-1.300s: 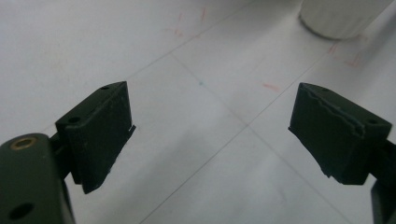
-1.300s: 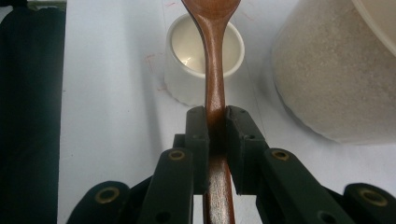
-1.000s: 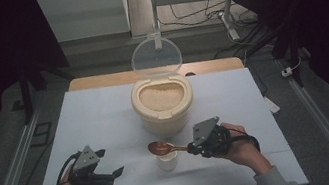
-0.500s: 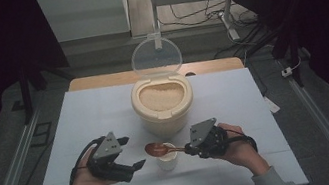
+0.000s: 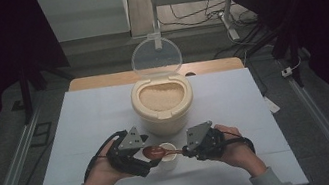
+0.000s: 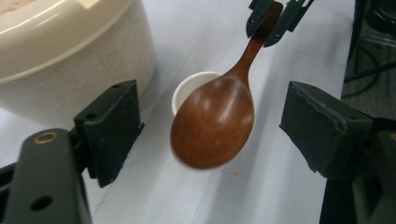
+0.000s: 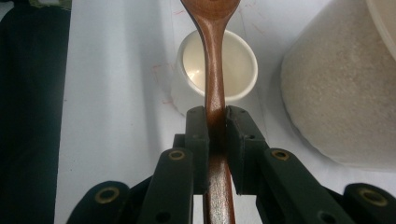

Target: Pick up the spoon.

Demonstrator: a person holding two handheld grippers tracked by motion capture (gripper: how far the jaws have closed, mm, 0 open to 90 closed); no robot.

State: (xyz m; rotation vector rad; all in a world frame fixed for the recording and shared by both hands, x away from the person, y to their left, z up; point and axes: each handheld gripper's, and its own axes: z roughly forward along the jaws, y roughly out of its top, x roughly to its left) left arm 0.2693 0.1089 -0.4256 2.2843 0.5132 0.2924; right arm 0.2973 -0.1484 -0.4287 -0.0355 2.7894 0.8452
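Right gripper (image 7: pixel 215 116) clamps spoon (image 6: pixel 215 119) by handle; jaws tight on wood. Spoon long axis runs level from right gripper toward left, bowl hanging over small white cup (image 7: pixel 218 65) near front table (image 5: pixel 80 116) edge, just before rice tub (image 5: pixel 163 104). Left gripper (image 6: pixel 210 126) wide, jaws have just been closing a little, spoon bowl between pads, untouched on both sides. Bowl content unclear, edge blurred. Left gripper nearer bowl; likely next: pinch bowl or steady it.

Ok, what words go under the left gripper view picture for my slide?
Open left tongs frame a brown wooden spoon held over a small white cup, beside a cream rice tub.
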